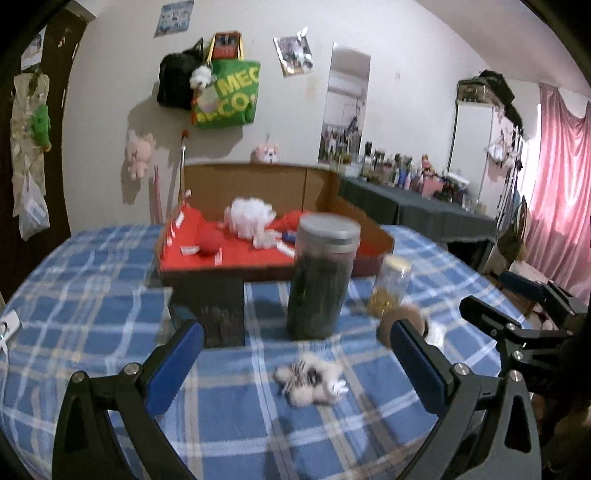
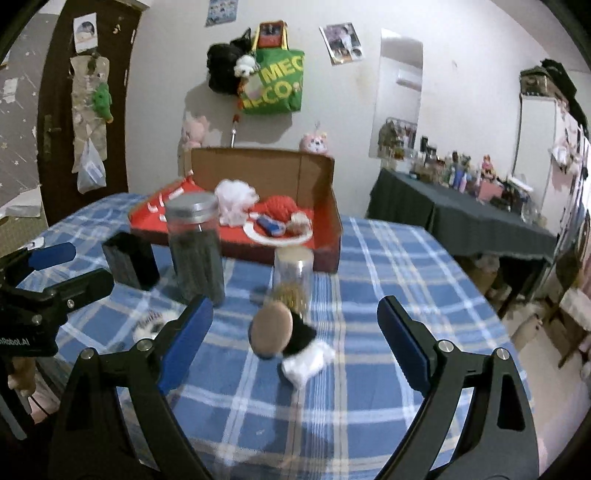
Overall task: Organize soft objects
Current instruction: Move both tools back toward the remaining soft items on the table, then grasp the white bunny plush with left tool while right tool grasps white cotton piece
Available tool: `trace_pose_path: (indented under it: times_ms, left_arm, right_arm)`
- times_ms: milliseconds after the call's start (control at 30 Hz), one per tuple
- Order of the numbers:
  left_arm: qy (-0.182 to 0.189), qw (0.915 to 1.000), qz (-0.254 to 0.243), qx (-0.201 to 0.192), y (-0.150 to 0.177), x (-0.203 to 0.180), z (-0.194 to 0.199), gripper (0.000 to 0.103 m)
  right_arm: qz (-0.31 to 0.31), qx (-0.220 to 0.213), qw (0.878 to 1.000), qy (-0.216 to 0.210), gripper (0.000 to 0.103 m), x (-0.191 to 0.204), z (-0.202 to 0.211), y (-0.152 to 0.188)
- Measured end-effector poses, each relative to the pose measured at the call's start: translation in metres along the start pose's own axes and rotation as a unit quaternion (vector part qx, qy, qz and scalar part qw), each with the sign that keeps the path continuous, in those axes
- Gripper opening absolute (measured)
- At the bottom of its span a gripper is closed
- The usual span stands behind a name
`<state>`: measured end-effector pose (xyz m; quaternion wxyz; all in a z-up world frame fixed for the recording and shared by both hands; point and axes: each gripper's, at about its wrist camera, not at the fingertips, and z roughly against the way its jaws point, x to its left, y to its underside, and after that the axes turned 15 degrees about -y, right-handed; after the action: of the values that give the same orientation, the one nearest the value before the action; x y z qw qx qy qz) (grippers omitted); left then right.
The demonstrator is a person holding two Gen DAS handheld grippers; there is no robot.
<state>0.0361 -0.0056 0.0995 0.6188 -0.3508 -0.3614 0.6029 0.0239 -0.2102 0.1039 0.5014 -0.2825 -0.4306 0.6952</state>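
Your left gripper (image 1: 295,354) hung spread wide and empty over the striped plush (image 1: 312,380) near the worktop's (image 1: 92,280) front edge; you needed to descend squarely before clenching. Right gripper (image 2: 295,325) gaped too.

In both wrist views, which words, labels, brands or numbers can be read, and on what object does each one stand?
"MEC" over "ECO", both cut off: yellow letters on the green bag hanging on the wall.
"nRobot.AI", start cut off: white print on the body of the left tongs, right wrist view.
Too small or blurred to read: the wall posters, the red card above the bag, and the white tags on the red box lining.
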Motion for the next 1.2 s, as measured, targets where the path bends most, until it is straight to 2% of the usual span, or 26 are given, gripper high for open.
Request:
trace_pose_path:
  times_ms: [200, 467, 733, 800, 833, 900, 967, 1000, 1033, 1067, 1100, 1133, 1200]
  left_arm:
    - [-0.003, 0.9995, 0.0, 0.032, 0.019, -0.003, -0.016, 0.103]
    - [-0.002, 0.9973, -0.012, 0.072, 0.027, -0.01, -0.034, 0.103]
    - [-0.015, 0.9935, -0.045, 0.103, 0.034, -0.025, -0.057, 0.102]
    - [-0.017, 0.9922, -0.05, 0.113, 0.034, -0.027, -0.065, 0.099]
    - [-0.017, 0.9915, -0.053, 0.118, 0.035, -0.028, -0.067, 0.093]
    - [-0.016, 0.9893, -0.059, 0.132, 0.037, -0.03, -0.074, 0.081]
    - [-0.009, 0.9886, -0.061, 0.137, 0.037, -0.03, -0.076, 0.079]
    - [0.001, 0.989, -0.061, 0.135, 0.037, -0.03, -0.075, 0.068]
    - [0.012, 0.9889, -0.061, 0.135, 0.036, -0.03, -0.075, 0.061]
    - [0.012, 0.9888, -0.063, 0.134, 0.036, -0.031, -0.075, 0.061]
    - [0.011, 0.989, -0.065, 0.133, 0.036, -0.031, -0.075, 0.059]
    - [0.012, 0.9893, -0.066, 0.13, 0.037, -0.031, -0.074, 0.053]
    - [0.017, 0.9895, -0.065, 0.128, 0.036, -0.03, -0.072, 0.052]
  right_arm:
    - [-0.019, 0.03, 0.999, -0.004, 0.091, -0.006, -0.015, 0.019]
    - [-0.049, 0.061, 0.997, -0.015, 0.091, -0.02, -0.033, 0.035]
    - [-0.08, 0.076, 0.993, -0.028, 0.09, -0.043, -0.046, 0.043]
    - [-0.084, 0.081, 0.993, -0.036, 0.082, -0.046, -0.05, 0.046]
    - [-0.086, 0.083, 0.992, -0.037, 0.079, -0.047, -0.053, 0.047]
    - [-0.088, 0.09, 0.991, -0.045, 0.059, -0.049, -0.057, 0.049]
    - [-0.096, 0.087, 0.99, -0.059, 0.045, -0.052, -0.058, 0.051]
    - [-0.101, 0.085, 0.988, -0.075, 0.034, -0.053, -0.058, 0.052]
    - [-0.107, 0.082, 0.987, -0.089, 0.032, -0.054, -0.057, 0.053]
    - [-0.11, 0.08, 0.986, -0.095, 0.03, -0.055, -0.056, 0.053]
    - [-0.105, 0.074, 0.987, -0.092, 0.022, -0.054, -0.054, 0.053]
    - [-0.098, 0.069, 0.989, -0.09, 0.02, -0.052, -0.052, 0.052]
    - [-0.095, 0.059, 0.989, -0.092, 0.016, -0.05, -0.047, 0.05]
